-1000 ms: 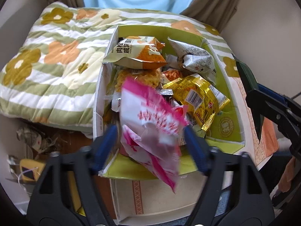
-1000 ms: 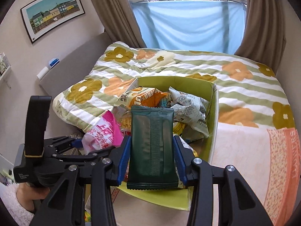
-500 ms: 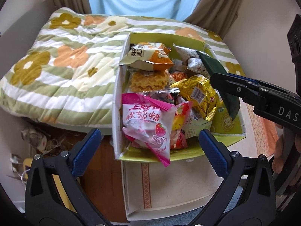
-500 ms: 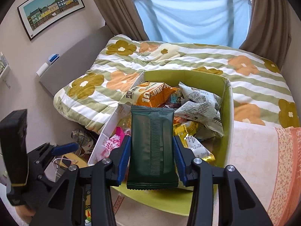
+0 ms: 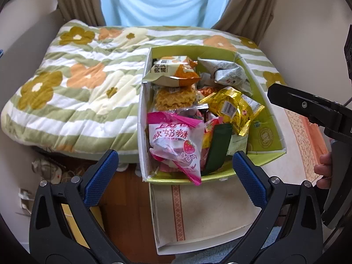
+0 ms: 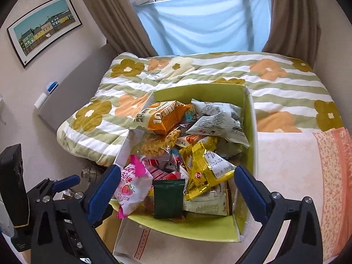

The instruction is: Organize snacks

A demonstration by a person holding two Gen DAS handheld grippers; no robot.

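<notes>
Now the dark green packet [image 6: 168, 198] lies in the box [image 6: 198, 231], between spread fingers [image 6: 248, 195].

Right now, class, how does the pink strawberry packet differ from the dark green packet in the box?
The pink strawberry packet is pale, puffy and printed; the dark green packet is plain and flat. The pink one hangs over the box rim; the green stays inside. Both lie at the near end, side by side.
</notes>
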